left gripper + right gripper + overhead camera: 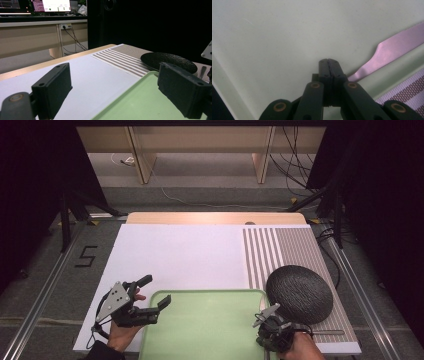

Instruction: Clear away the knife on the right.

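- Green tray (200, 330) sits at the frame's lower centre, on the table (180, 252).
- Right gripper (329, 61), jaws closed on nothing, hovers above the tray beside a metal utensil (387, 56).
- Left gripper (152, 292) holds its jaws open over the tray's left edge.

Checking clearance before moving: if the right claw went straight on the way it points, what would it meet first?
Most likely the green tray: the shut right claw points down at its bare floor. A metal utensil lies just beside that line.
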The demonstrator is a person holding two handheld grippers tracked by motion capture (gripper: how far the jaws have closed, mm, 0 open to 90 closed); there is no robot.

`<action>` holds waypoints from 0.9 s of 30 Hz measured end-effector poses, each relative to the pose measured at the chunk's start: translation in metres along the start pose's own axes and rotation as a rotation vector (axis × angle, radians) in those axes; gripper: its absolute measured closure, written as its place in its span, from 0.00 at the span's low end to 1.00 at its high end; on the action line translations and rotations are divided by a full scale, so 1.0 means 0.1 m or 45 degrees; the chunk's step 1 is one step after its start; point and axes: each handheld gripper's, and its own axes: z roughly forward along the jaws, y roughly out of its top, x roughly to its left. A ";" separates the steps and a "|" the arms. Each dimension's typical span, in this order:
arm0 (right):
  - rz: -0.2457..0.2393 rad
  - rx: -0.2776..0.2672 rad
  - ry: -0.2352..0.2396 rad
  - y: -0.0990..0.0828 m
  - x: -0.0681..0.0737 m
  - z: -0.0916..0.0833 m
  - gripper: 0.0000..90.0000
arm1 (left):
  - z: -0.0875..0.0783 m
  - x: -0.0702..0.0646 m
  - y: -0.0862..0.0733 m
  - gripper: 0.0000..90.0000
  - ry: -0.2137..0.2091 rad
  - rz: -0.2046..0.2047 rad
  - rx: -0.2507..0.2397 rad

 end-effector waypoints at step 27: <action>0.123 -0.214 0.103 -0.10 -0.16 -0.15 0.80 | 0.00 0.00 0.00 0.13 -0.002 -0.002 -0.002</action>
